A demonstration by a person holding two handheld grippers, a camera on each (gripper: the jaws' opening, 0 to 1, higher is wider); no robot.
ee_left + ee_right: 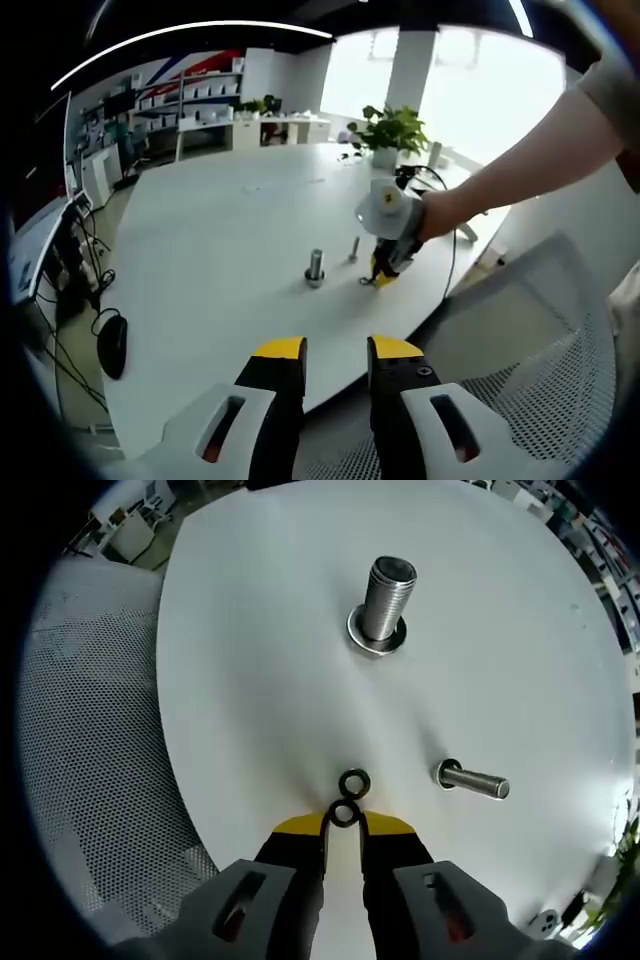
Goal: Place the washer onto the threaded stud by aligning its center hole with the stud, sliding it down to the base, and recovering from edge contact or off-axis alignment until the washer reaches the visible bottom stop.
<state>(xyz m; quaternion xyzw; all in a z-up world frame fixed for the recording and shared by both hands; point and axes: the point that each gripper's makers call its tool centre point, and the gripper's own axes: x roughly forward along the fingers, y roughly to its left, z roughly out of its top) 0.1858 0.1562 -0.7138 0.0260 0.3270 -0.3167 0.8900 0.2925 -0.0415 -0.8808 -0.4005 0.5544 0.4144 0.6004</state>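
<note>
On the white table (250, 680) a thick threaded stud (388, 598) stands upright with a washer (375, 640) at its base. A thinner stud (478, 781) stands to its right. My right gripper (344, 825) is down at the tabletop, its yellow-tipped jaws shut on a small dark washer (345, 815). A second dark washer (354, 782) lies flat just ahead, touching the first. In the left gripper view my left gripper (337, 350) hangs open and empty off the table edge. Beyond it I see the right gripper (383, 270), the thick stud (315, 267) and the thin stud (353, 248).
A person's arm (520, 165) reaches in from the right, holding the right gripper. A grey mesh chair (540, 350) stands by the near table edge. A potted plant (390, 130) sits at the far side, and a mouse (112, 345) lies on the floor among cables.
</note>
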